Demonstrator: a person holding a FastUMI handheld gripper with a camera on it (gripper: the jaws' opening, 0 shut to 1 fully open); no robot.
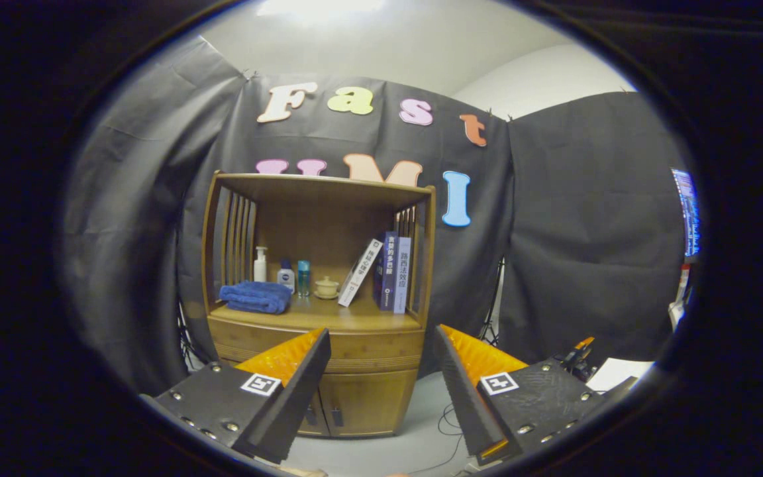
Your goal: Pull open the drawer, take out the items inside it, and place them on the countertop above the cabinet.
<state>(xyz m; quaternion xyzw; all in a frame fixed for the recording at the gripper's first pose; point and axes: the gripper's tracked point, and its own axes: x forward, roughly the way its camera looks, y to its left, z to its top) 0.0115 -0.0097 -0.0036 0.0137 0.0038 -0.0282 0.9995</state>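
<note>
A: While the gripper (381,351) hangs well back from the furniture, its two fingers stand spread wide with nothing between them, so I call the jaws released. Do you agree?

B: Yes. Through the gap between the fingers I see the brown wooden cabinet with a slatted open shelf on top (318,291), some way beyond the tips.

A: And the drawer?

B: The wide wooden drawer with a grooved lower edge (368,348) sits just under the shelf board, flush with the cabinet front, so it is closed. Its left end is hidden behind the left finger. What lies inside cannot be seen.

A: Below it?

B: Two small wooden cupboard doors (361,401), also shut.

A: The flat wooden countertop (328,318) above the drawer already bears things. At its left lies a folded blue towel (255,297). Behind the towel stands a white pump bottle (260,264), then a small white bottle with a blue label (286,274), then a slim teal bottle (303,277).

B: Near the middle is a small pale ceramic lidded cup on a saucer (326,287). To its right a white book (360,273) leans against upright dark blue books (391,271).

A: Behind it all hangs the black cloth wall (573,232), and thin cables (448,424) trail over the pale floor (388,454).
</note>
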